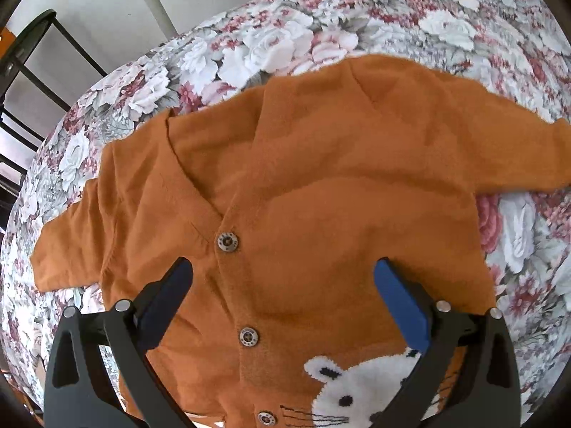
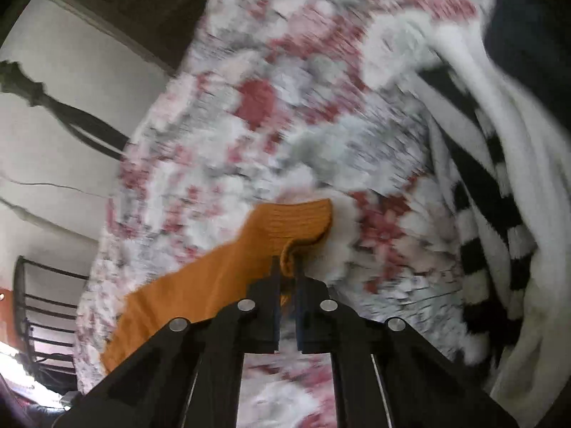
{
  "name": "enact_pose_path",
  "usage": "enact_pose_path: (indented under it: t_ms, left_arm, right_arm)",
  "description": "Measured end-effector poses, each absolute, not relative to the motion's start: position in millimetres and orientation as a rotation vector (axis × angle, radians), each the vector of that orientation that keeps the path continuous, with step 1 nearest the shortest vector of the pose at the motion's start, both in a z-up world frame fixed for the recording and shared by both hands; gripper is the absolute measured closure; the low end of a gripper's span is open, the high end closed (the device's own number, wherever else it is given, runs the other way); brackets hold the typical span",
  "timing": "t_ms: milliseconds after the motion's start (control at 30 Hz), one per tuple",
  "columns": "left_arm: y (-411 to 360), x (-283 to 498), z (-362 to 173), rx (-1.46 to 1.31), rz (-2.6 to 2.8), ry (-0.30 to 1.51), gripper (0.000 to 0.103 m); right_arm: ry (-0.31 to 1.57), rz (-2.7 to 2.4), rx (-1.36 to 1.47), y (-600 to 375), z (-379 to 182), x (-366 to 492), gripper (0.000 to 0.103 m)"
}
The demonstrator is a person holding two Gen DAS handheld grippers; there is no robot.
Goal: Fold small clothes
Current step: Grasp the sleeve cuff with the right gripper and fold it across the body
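No containers in view. Orange cardigan [image 1: 321,185] spread flat, front up, on floral bedspread [image 1: 410,18], both sleeves out to left and right. Three buttons counted down the front, nearest one cut off by frame edge; top button [image 1: 227,241] clear. One white rabbit motif [image 1: 360,388] near the hem, partly hidden behind right finger. Left gripper [image 1: 285,267] above cardigan chest, jaws wide apart, nothing between them, blue pads [image 1: 403,303] visible. Right gripper [image 2: 287,267] with jaws together, clamped on ribbed cuff of orange sleeve [image 2: 292,221], cuff edge bunched between the tips. Right wrist view heavily motion-blurred, bedspread pattern smeared. One black-and-white striped garment [image 2: 481,196] heaped at right, shape hard to make out, partly cut off
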State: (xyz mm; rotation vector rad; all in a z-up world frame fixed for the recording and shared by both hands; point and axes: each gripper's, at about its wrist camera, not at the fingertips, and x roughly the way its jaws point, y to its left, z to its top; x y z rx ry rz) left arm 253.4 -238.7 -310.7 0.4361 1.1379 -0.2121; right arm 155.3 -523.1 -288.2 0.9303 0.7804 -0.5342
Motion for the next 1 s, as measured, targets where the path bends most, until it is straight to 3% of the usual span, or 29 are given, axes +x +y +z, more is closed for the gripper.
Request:
enact_pose_path:
  t_ms: [233, 400, 1000]
  left_arm:
    - [-219, 270, -289, 0.291, -0.209, 1.177, 0.004]
    - [-194, 278, -279, 0.237, -0.180, 1.190, 0.004]
    - [-95, 330, -291, 0.014, -0.034, 1.242, 0.004]
  right_arm:
    - [0.672, -0.359, 0.768, -452, -215, 197, 0.096]
    - [0.663, -0.265, 0.665, -398, -192, 225, 0.096]
    - [0.829, 0.078, 0.481, -199, -207, 301, 0.096]
